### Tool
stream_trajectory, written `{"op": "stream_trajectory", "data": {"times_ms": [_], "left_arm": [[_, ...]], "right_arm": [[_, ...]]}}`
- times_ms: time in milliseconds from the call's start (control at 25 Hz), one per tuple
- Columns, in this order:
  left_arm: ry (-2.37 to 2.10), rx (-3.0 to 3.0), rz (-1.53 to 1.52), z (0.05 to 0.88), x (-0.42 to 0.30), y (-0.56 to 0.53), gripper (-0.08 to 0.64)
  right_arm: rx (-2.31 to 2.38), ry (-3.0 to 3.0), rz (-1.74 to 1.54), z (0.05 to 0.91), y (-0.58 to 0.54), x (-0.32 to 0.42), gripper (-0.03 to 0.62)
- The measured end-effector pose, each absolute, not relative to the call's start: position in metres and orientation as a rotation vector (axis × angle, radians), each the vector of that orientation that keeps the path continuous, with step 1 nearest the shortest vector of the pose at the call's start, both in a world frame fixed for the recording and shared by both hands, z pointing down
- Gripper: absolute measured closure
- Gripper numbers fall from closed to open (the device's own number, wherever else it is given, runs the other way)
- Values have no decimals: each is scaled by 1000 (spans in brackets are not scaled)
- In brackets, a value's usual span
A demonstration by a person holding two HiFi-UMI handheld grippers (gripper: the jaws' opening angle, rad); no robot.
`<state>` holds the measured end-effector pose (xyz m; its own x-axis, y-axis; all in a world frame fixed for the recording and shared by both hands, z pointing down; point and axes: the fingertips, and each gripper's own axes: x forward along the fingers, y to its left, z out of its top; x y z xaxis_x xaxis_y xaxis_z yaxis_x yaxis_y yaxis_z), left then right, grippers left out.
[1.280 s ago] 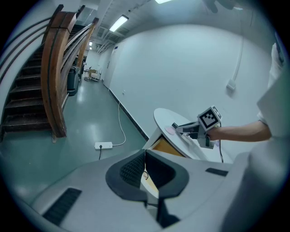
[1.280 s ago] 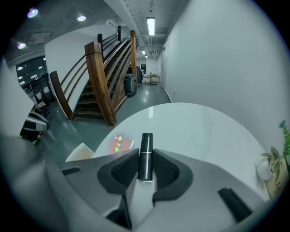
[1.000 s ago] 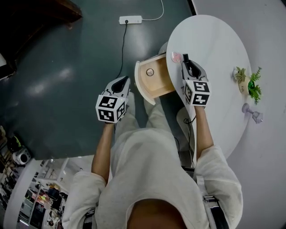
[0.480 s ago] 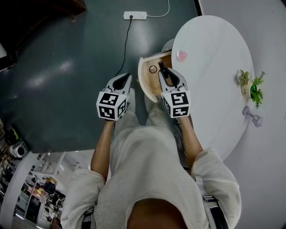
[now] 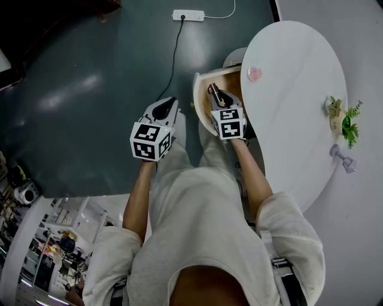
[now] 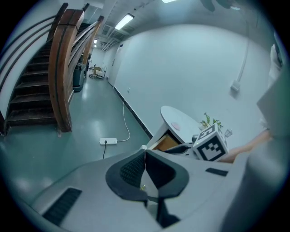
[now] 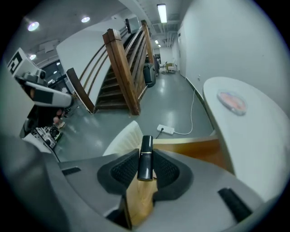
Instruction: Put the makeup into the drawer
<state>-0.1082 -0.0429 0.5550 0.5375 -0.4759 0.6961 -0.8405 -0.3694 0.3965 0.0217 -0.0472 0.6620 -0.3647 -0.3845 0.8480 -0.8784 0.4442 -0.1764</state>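
Right gripper view is showing the right gripper (image 7: 146, 170) clenching a black lipstick tube (image 7: 146, 154): both dark pads are pressing on its sides, and the tube is standing roughly upright between them with its top poking above the jaws. Directly beyond the jaws the open drawer (image 7: 195, 148) is lying, its wooden inner wall running to the right and its pale curved front panel (image 7: 121, 138) sitting to the left of the tube. In the head view this gripper is pointing steeply down over the drawer, which is sticking out from under the near left edge of the white oval table (image 5: 299, 119).

In the left gripper view the left gripper (image 6: 145, 164) is holding nothing; its two jaws are meeting along a thin line. It is hanging over the dark floor to the left of the drawer, apart from it, beside the person's leg.

A pink compact (image 5: 255, 74) is resting on the table near its left edge, just beside the drawer. A small green plant (image 5: 345, 119) and a pale lilac object (image 5: 342, 158) are sitting along the table's right edge. A white power strip (image 5: 188, 15) is lying on the floor beyond the drawer, and a wooden staircase (image 7: 122, 72) is rising in the background.
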Motion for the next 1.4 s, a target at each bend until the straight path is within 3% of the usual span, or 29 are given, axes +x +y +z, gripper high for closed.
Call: {"op": "stream_trajectory", "data": {"times_ms": [640,1200,1400], "left_arm": [[-1042,1967,653,576,-131,-27,549],[-1044,1944,676,586,-145,-22,549],[-1033,1954,665,585,-138,-20,549]], "right_arm": [[1116,-1569,968,803,-58,79,497],[1093,-1491,978,829,-49,91,492],[1147,-1597,985,818,-57,87,386]]}}
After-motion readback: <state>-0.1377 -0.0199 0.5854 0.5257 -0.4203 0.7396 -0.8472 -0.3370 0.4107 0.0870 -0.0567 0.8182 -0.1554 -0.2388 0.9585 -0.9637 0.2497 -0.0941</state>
